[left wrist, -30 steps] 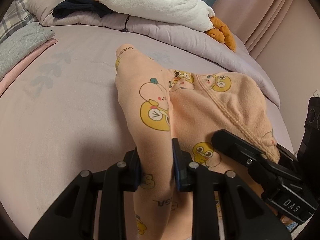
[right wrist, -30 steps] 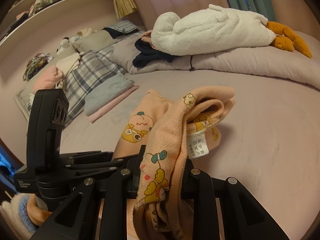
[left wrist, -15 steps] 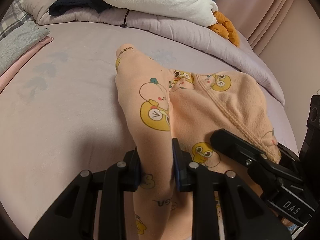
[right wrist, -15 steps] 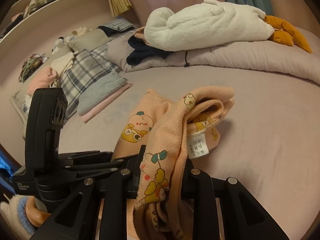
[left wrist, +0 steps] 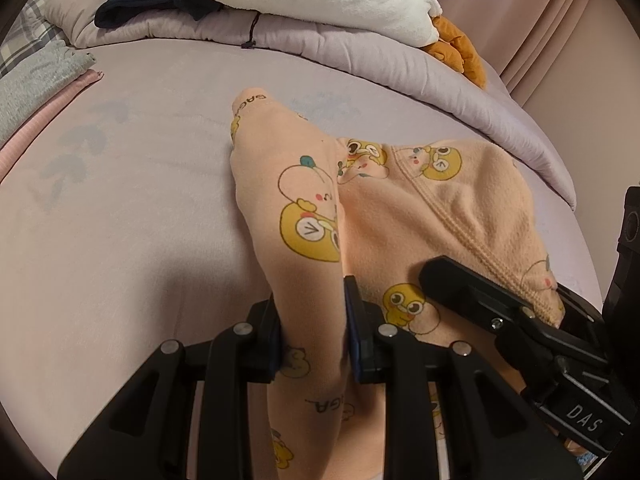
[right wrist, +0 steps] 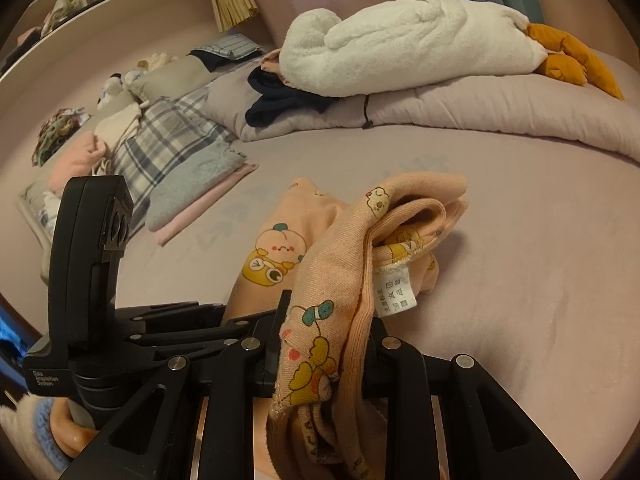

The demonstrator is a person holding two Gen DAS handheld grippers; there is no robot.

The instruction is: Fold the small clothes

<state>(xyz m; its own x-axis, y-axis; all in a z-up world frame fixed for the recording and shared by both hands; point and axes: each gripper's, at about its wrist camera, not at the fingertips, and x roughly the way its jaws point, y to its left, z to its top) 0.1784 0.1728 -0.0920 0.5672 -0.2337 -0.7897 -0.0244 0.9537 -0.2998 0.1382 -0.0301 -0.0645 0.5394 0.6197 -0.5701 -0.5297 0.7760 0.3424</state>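
- The left gripper pinches a fold of the peach duck-print garment.
- The right gripper clamps its bunched edge, white label showing.
- The garment lies partly on the lilac bed, its far end resting there.

Peach garment, yellow duck print; lilac bedsheet; white plush, orange feet.

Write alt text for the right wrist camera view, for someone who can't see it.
The right tongs are shut on a bunched peach garment printed with cartoon ducks, its white care label hanging out, above a mauve bed. The left tongs grip the same garment from the left. Behind lie a white plush goose on a rolled duvet and folded clothes.
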